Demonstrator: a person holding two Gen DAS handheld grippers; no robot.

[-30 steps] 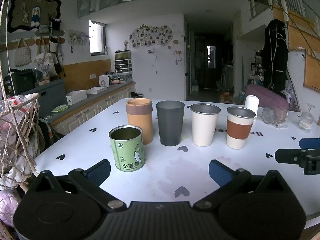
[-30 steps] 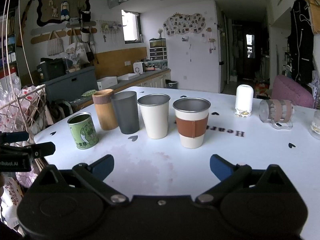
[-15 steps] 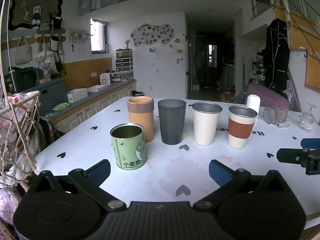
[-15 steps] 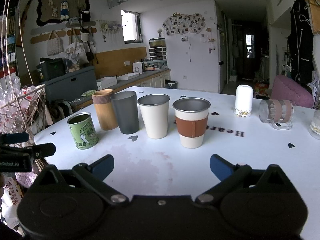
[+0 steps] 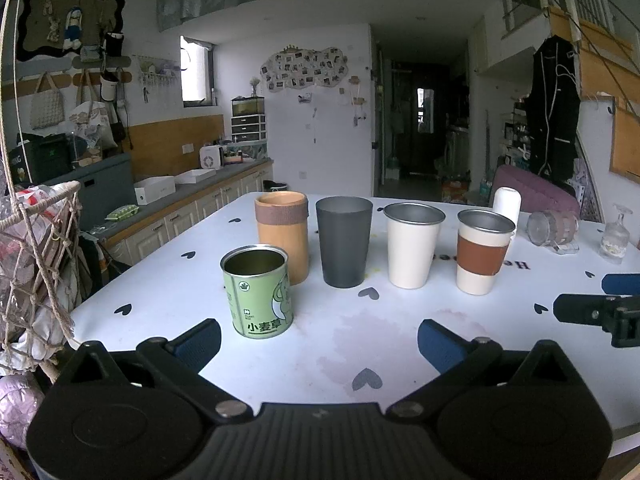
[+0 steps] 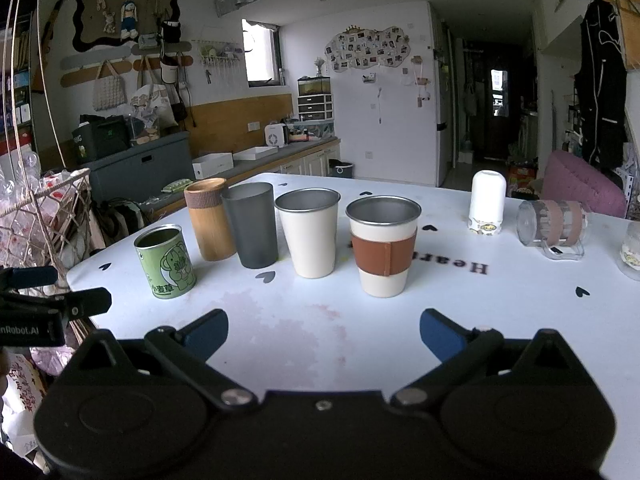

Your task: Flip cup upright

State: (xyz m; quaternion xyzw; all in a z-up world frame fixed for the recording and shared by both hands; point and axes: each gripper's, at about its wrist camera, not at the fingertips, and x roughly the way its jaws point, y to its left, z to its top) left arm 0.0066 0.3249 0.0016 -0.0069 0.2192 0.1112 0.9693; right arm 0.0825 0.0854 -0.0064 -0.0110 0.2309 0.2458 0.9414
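Several cups stand upright in a row on the white table point(image 5: 400, 332): a green tin point(image 5: 258, 292) point(image 6: 165, 262), a bamboo cup point(image 5: 282, 236) point(image 6: 210, 218), a grey cup point(image 5: 344, 240) point(image 6: 252, 224), a white steel cup point(image 5: 412, 244) point(image 6: 310, 232) and a white cup with a brown sleeve point(image 5: 482, 250) point(image 6: 384, 244). A clear glass mug point(image 6: 552, 226) point(image 5: 554, 226) lies on its side at the back right. A white cup point(image 6: 486, 202) stands upside down beside it. My left gripper point(image 5: 318, 338) and right gripper point(image 6: 324, 332) are both open and empty, near the table's front edge.
A small glass bottle point(image 5: 616, 236) stands at the far right of the table. A rope net basket point(image 5: 36, 264) hangs off the table's left edge. The right gripper's fingertip point(image 5: 588, 310) shows at the right of the left wrist view. Counters and cabinets point(image 6: 280, 160) line the left wall.
The left gripper's view has shifted slightly, the cups sitting a little higher and to the right. The right gripper has held still. No cup has moved.
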